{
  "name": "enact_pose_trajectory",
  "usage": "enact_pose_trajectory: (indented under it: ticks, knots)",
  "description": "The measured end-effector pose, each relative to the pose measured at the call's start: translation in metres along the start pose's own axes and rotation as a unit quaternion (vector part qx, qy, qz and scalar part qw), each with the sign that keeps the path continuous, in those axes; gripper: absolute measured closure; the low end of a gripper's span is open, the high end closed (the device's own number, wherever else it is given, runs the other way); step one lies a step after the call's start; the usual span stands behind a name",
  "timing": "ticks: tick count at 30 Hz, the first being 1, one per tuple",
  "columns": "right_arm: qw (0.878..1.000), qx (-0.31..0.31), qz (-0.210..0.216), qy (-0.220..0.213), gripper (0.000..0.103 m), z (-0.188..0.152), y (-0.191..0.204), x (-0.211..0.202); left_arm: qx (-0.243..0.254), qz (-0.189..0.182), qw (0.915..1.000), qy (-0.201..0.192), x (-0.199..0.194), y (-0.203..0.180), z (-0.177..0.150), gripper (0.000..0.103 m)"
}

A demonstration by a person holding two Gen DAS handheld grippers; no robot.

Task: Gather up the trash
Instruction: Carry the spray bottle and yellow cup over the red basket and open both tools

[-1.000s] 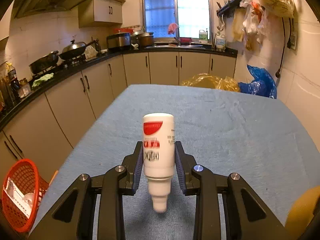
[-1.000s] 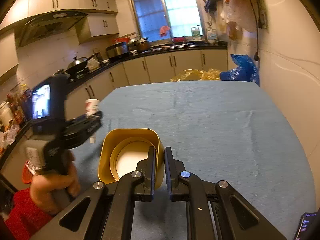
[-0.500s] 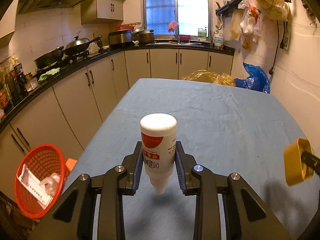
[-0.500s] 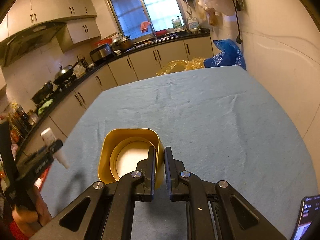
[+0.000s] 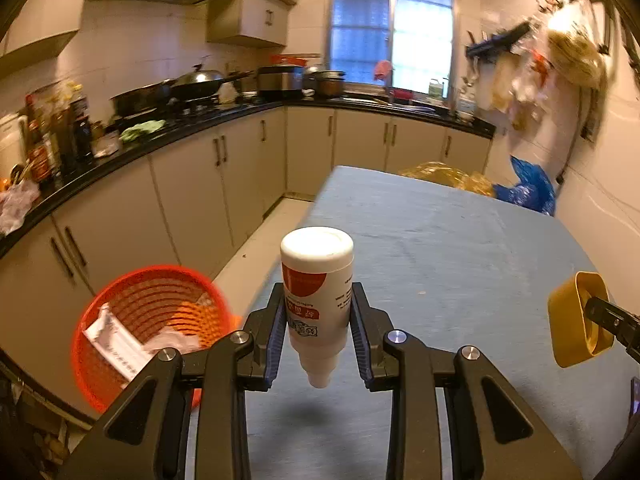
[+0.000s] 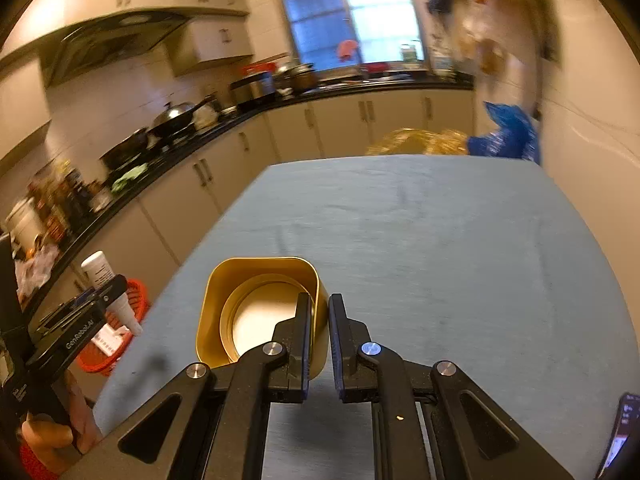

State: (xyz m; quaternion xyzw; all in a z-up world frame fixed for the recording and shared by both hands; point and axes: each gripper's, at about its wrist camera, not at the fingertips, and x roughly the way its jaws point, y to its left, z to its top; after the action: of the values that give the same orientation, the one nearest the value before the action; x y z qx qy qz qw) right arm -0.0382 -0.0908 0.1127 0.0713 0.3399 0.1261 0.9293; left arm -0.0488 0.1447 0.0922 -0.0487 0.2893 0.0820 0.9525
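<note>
My left gripper (image 5: 318,332) is shut on a white bottle (image 5: 317,292) with a red label, held cap-down above the left edge of the blue-covered table (image 5: 460,248). An orange mesh trash basket (image 5: 148,328) with paper scraps stands on the floor to the left, below the table edge. My right gripper (image 6: 320,336) is shut on the wall of a gold square tin (image 6: 260,312), held above the table. The tin also shows in the left wrist view (image 5: 578,318). The bottle (image 6: 106,284) and basket (image 6: 108,344) show at the left of the right wrist view.
Beige cabinets under a black counter (image 5: 168,136) crowded with pans and bottles run along the left and back. Yellow (image 5: 444,174) and blue (image 5: 528,190) plastic bags lie past the table's far end. A phone (image 6: 618,436) lies at the table's near right.
My left gripper has swung left with the bottle, so the orange basket is now larger and nearer. My right gripper has followed to the left with the tin.
</note>
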Motion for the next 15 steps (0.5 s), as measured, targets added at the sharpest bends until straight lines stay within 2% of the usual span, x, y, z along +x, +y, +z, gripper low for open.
enact_pose_trajectory:
  ticks: [7,15]
  knots:
    - [0.996,-0.056,0.062,0.023,0.093,0.009,0.082,0.029,-0.037,0.031,0.9988,0.006,-0.003,0.071,-0.006,0.074]
    - [0.985,-0.107,0.122,0.059,0.093,0.015,0.174,0.076,-0.08,0.064,0.9945,0.025,0.001,0.148,-0.022,0.074]
